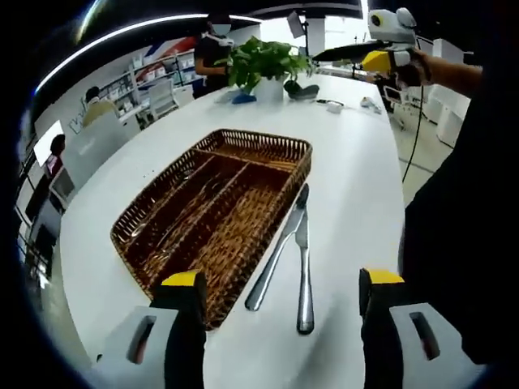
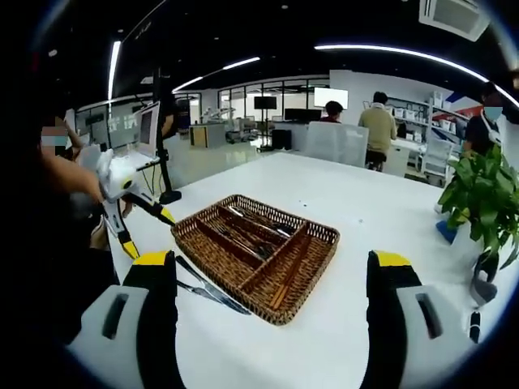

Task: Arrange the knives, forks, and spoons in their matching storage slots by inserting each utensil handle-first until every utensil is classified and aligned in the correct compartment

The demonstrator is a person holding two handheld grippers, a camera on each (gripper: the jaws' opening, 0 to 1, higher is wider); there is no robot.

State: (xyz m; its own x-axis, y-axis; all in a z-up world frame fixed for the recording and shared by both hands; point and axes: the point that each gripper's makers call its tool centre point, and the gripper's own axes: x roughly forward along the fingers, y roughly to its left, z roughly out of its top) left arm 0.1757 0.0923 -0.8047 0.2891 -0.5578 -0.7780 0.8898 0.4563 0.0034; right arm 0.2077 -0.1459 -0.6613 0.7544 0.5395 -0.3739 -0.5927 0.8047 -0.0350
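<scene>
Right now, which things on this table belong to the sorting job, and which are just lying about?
Job:
wicker tray with compartments
two loose utensils on the table beside it
cutlery already in the tray

Lying about:
potted plant
small dark items near the plant

white table (image 2: 365, 219) | potted plant (image 1: 263, 65) | shelving (image 2: 422, 146) | ceiling light strips (image 2: 389, 50) | glass partitions (image 2: 243, 109)

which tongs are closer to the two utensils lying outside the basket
Left. The left tongs hover open right over the two utensils beside the basket; the right tongs are raised well beyond.
</scene>
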